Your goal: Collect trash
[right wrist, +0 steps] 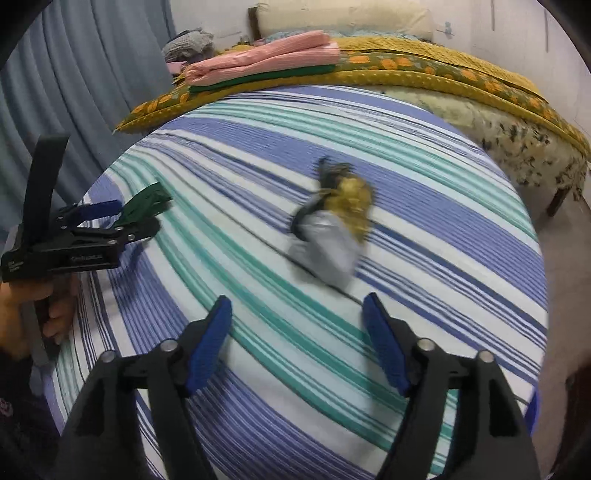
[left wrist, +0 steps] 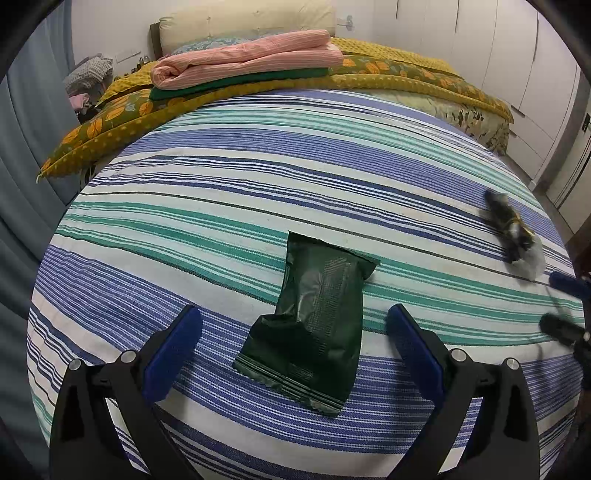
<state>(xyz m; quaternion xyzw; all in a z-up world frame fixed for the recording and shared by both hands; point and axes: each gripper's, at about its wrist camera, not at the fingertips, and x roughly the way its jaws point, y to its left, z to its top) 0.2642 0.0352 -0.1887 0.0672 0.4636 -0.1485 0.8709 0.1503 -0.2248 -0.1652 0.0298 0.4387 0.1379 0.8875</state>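
Two wrappers left on my striped bedsheet (left wrist: 258, 177)

My left claw (left wrist: 293, 341) straddles the flat dark-green foil packet (left wrist: 317, 325), jaws wide, untouched; my right claw (right wrist: 297, 339) gapes empty below the crumpled silver-gold wrapper (right wrist: 332, 229) (blurred, mid-frame).

text: none showing legibly | green wrapper (left wrist: 314, 325): fine print appearing, too small to read | left tongs (right wrist: 146, 212) body: pale lettering blurring, unreadable

Two pieces of trash lie on the striped bed (left wrist: 221, 192): one dark green wrapper (left wrist: 314, 325) and one crumpled silver-and-gold wrapper (right wrist: 332, 225). Two hand-held grippers show, the left hand-held gripper (left wrist: 295, 350) and the right hand-held gripper (right wrist: 297, 343). One folded pink blanket (left wrist: 247, 57), one green cloth (left wrist: 236, 83) beneath it and one cream pillow (left wrist: 251, 16) lie at the far end.
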